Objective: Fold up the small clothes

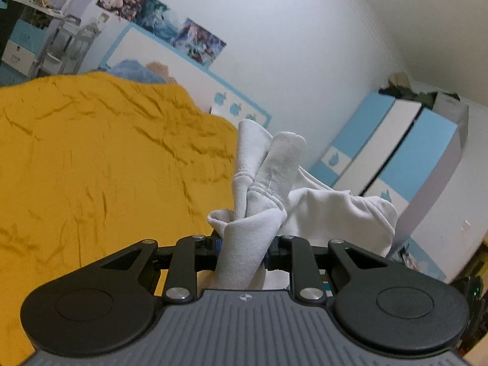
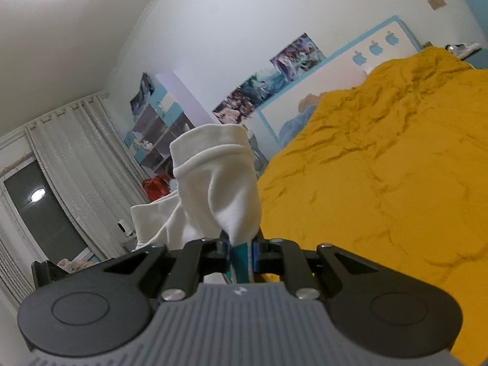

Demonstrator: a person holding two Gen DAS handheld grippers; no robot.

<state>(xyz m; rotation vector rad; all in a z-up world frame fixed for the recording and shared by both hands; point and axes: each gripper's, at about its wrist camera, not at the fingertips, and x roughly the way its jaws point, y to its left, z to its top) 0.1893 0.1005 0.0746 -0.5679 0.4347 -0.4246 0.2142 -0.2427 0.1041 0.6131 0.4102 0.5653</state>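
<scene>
Left hand-held gripper (image 1: 244, 245) clamps white socks (image 1: 268, 164); right hand-held gripper (image 2: 241, 244) pinches white garment (image 2: 219, 177), both raised over yellow bedspread (image 1: 91, 152).

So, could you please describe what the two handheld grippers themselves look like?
The left gripper and right gripper look identical: ribbed grey body with a small white logo, two round black discs, black linkage arms with silver pivot screws, and blue finger pads. No cables or sleeves show.

Soft white cloth socks (image 1: 262, 177) (ribbed cuffs), crumpled yellow bedspread (image 1: 106, 152).
</scene>
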